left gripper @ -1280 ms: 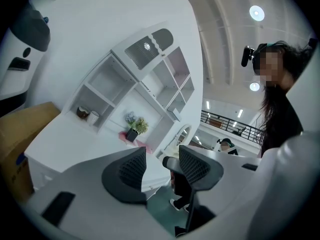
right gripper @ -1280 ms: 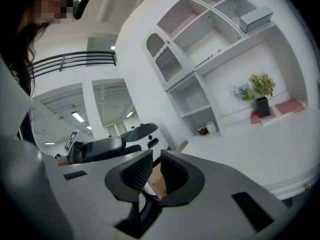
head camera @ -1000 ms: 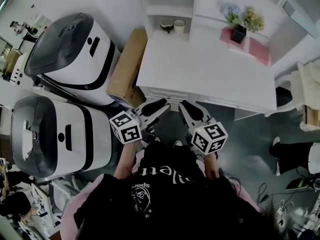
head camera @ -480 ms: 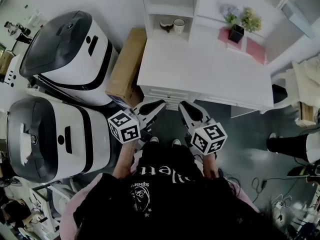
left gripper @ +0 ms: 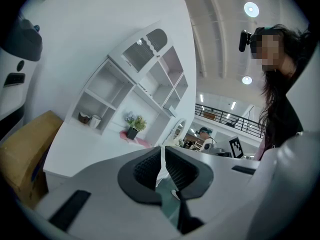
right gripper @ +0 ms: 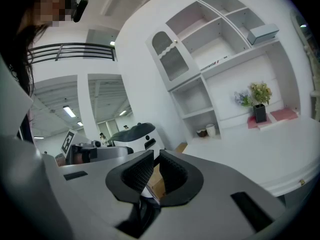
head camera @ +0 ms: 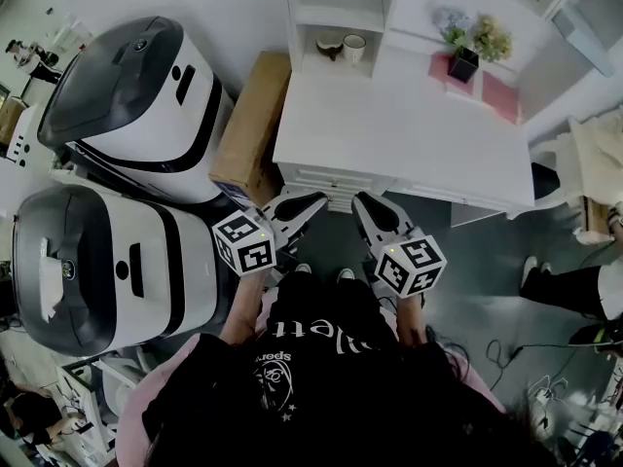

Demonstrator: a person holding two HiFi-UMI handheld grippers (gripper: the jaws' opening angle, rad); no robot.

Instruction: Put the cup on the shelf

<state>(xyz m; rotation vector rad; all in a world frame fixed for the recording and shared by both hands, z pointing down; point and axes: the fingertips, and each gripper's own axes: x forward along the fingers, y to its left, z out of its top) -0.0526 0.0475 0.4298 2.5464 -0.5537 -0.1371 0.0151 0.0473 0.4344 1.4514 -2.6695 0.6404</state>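
A small white cup stands in the lowest cubby of the white shelf unit at the back of the white desk, beside a brown bowl-like thing. The left gripper view shows that cup far off, and so does the right gripper view, with the cup in the same cubby. My left gripper and right gripper hover side by side just short of the desk's front edge. Both are shut with nothing between the pads.
Two big white-and-grey machines stand at the left, with a cardboard box against the desk's side. A potted plant and a pink mat sit at the desk's back right. Someone's legs show at the right.
The left gripper's jaws have come together from a slightly parted stance. Both grippers stay near the desk's front edge. The legs at the right have shifted.
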